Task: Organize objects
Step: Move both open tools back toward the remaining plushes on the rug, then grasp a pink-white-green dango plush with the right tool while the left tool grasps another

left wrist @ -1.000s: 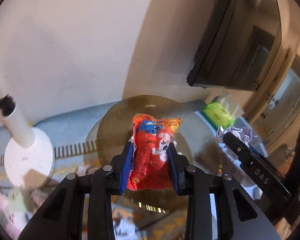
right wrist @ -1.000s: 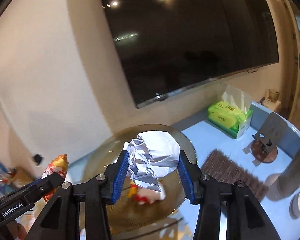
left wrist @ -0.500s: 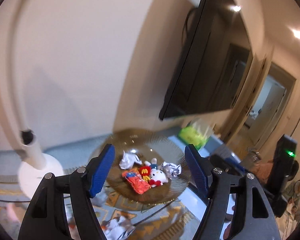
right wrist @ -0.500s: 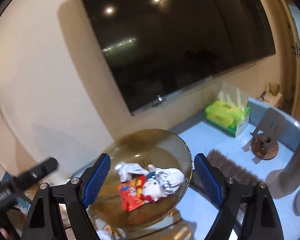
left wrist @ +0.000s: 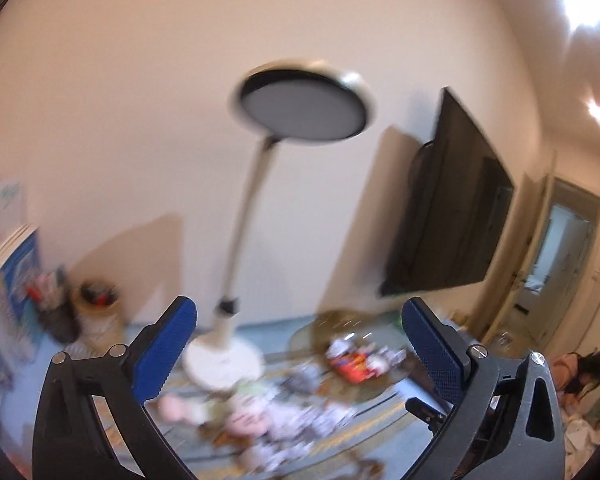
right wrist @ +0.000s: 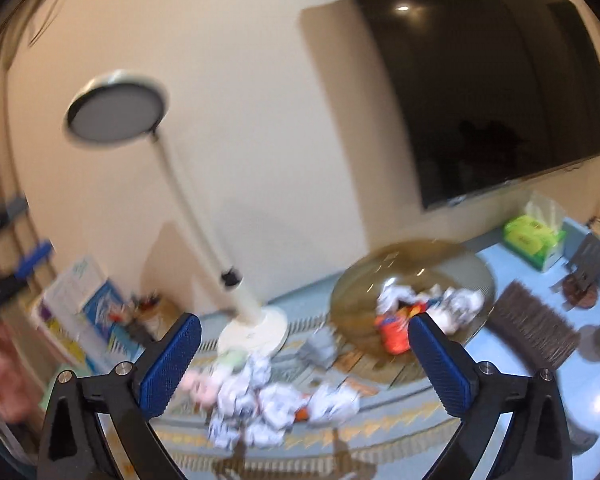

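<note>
both grippers wide apart and empty, task part done
amber bowl (right wrist: 412, 276) on the table (right wrist: 512, 364) holds a few items; crumpled paper pile (right wrist: 276, 404) waits nearer, left gripper (left wrist: 300, 344) and right gripper (right wrist: 304, 360) above.

No lettering, brand, number or sign is legible in either wrist view. Printing shows on the green tissue pack (right wrist: 534, 236) near the table's far right corner and on the blue-and-white booklets (right wrist: 86, 304) standing at the left wall, but motion blur makes both unreadable. The orange snack packet (right wrist: 394, 330) in the glass bowl (right wrist: 404, 256) carries coloured graphics, likewise indecipherable.
</note>
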Demonstrator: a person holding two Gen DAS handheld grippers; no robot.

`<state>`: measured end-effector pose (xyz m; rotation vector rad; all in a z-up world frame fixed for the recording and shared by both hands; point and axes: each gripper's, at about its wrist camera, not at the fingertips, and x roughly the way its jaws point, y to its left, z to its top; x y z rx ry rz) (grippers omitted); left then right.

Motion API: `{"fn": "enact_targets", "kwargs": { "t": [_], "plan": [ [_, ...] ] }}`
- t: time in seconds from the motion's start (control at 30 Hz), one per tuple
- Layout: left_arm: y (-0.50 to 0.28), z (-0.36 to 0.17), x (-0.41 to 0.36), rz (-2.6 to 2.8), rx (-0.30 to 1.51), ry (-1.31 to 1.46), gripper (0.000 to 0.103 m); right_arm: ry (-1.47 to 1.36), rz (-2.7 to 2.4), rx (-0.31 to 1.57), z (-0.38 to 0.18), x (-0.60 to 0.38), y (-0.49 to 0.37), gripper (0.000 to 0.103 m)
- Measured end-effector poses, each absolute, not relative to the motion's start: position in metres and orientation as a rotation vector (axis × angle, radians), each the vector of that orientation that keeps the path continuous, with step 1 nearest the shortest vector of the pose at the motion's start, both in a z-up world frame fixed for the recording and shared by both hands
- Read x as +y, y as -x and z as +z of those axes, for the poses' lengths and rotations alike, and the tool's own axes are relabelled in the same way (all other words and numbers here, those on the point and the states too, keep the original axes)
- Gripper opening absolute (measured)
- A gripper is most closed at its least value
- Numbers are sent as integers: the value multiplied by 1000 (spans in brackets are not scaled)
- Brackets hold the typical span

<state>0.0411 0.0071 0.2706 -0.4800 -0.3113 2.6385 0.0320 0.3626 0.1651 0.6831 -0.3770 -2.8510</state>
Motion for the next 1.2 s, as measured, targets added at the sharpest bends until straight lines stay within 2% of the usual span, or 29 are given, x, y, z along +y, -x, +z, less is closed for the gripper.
{"fn": "enact_targets", "kwargs": {
  "t": [0.13, 0.23, 0.33, 0.37, 0.4, 0.5, 0.6, 0.77, 0.9, 0.97, 1.07, 1.2],
  "plan": [
    [-15, 171, -29, 2752, -387, 693, 102, -789, -2863, -355, 87, 333, -33, 103],
    [10, 90, -37, 2698, -462, 870, 102, -870, -2912, -272, 39, 319, -33, 103],
    [24, 26, -32, 2653, -537, 985, 101, -916, -2925, -146, 24, 306, -33, 103],
    [30, 13, -27, 2625, -539, 1106, 100, -890, -2938, -101, 24, 301, -35, 103],
    [38, 8, -23, 2567, -534, 1193, 100, -899, -2948, -69, 22, 298, -34, 103],
    [35, 8, -27, 2569, -561, 1160, 101, -1009, -2933, 52, 12, 284, -25, 103],
    [41, -1, -36, 2484, -679, 1204, 101, -1009, -2941, 110, 11, 278, -26, 103],
    [37, 2, -42, 2550, -698, 1205, 101, -1021, -2937, 45, 13, 287, -23, 103],
    [58, 11, -54, 2525, -759, 1363, 101, -1004, -2880, -36, 35, 276, -19, 103],
    [73, 18, -66, 2489, -814, 1382, 101, -958, -2824, -26, 56, 259, -15, 103],
    [107, 24, -70, 2485, -761, 1367, 101, -980, -2740, -7, 84, 224, 5, 103],
    [140, 11, -72, 2477, -759, 1334, 100, -1076, -2631, 27, 88, 177, 45, 103]
  ]
}}
